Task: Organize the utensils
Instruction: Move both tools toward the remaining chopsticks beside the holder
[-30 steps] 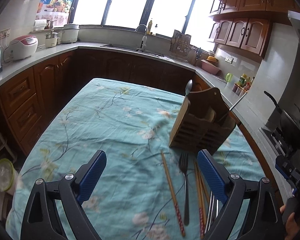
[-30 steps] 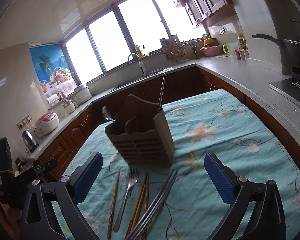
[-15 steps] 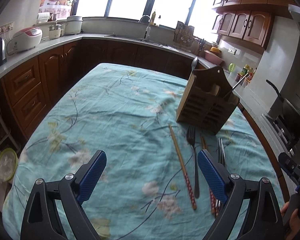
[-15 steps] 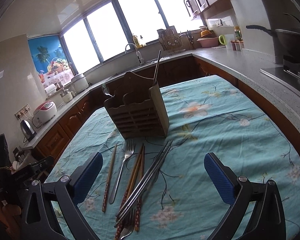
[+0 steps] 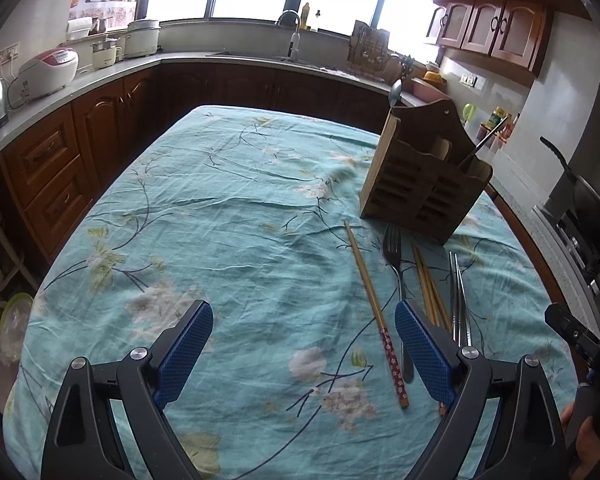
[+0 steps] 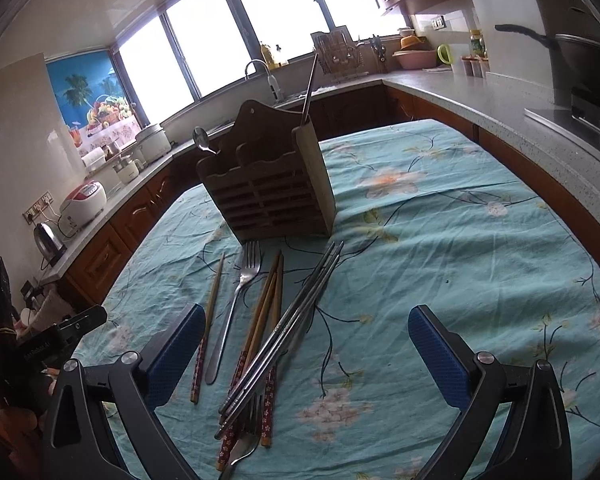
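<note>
Your left gripper (image 5: 303, 344) and right gripper (image 6: 306, 344) gape wide, empty; overlapping chopsticks (image 6: 288, 320) risk scattering if you pinch carelessly.

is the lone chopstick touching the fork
Apart. The right wrist view shows bare cloth between the chopstick and the fork along their whole length.

Left tongs (image 5: 303, 340): black plastic arms w/ triangular cutouts, silver screw heads showing at the pivots, blue cross-hatched pads (image 5: 184, 350) lining the fingers. Right tongs (image 6: 306, 342): same black frame, silver screws, blue textured pads (image 6: 440, 360). No cables showing.
</note>
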### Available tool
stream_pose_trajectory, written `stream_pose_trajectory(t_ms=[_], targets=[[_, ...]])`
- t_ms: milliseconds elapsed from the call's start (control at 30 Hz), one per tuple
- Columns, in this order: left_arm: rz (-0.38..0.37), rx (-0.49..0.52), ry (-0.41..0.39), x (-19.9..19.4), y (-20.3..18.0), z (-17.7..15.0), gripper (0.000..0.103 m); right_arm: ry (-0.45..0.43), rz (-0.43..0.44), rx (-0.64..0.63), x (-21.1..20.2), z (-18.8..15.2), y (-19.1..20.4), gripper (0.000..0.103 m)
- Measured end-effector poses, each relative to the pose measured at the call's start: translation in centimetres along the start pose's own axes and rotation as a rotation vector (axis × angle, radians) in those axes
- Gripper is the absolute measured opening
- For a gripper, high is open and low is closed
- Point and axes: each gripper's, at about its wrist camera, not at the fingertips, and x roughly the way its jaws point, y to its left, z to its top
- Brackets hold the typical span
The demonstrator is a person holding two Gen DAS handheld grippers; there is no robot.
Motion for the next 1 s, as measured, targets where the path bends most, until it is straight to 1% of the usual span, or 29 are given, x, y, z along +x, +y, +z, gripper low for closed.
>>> stream_pose_trajectory(t_ms=[367, 467, 600, 667, 733, 767, 833, 867, 933, 967, 1000], targets=[[0.025, 0.042, 0.051, 3.8, -1.2, 1.6, 0.092, 0.042, -0.007, 0.015, 2.5, 0.9, -0.6, 0.102], [0.036, 0.061, 0.070, 5.2, -1.6, 2.3, 0.092, 0.060, -0.023, 0.019, 3.5, 1.4, -1.0, 0.102], [0.030, 0.075, 0.100, 7.4, -2.1, 3.2, 0.091, 0.096, -0.035, 0.025, 5.2, 2.1, -1.5, 0.101], [0.036, 0.097, 0.113, 8.5, -2.5, 3.8, 0.088, 0.111, -0.045, 0.018, 6.1, 2.4, -1.6, 0.091], [0.039, 0.111, 0.128, 9.8, -2.9, 4.3, 0.083, 0.146, -0.060, 0.010, 7.3, 2.6, -1.6, 0.073], [0.038, 0.117, 0.136, 10.4, -3.1, 4.5, 0.081, 0.170, -0.065, 0.009, 8.1, 2.7, -1.7, 0.068], [0.034, 0.130, 0.151, 11.8, -3.5, 5.1, 0.079, 0.200, -0.076, 0.002, 9.2, 2.7, -1.7, 0.053], [0.040, 0.135, 0.160, 12.7, -3.6, 5.3, 0.078, 0.220, -0.080, -0.002, 10.0, 2.6, -1.7, 0.050], [0.040, 0.139, 0.177, 14.0, -3.8, 5.8, 0.071, 0.249, -0.089, -0.014, 11.1, 2.5, -1.7, 0.038], [0.037, 0.139, 0.184, 14.6, -3.9, 6.1, 0.069, 0.262, -0.098, -0.020, 11.6, 2.5, -1.7, 0.035], [0.039, 0.144, 0.187, 15.3, -4.1, 6.4, 0.067, 0.276, -0.100, -0.020, 12.1, 2.5, -1.8, 0.029]])
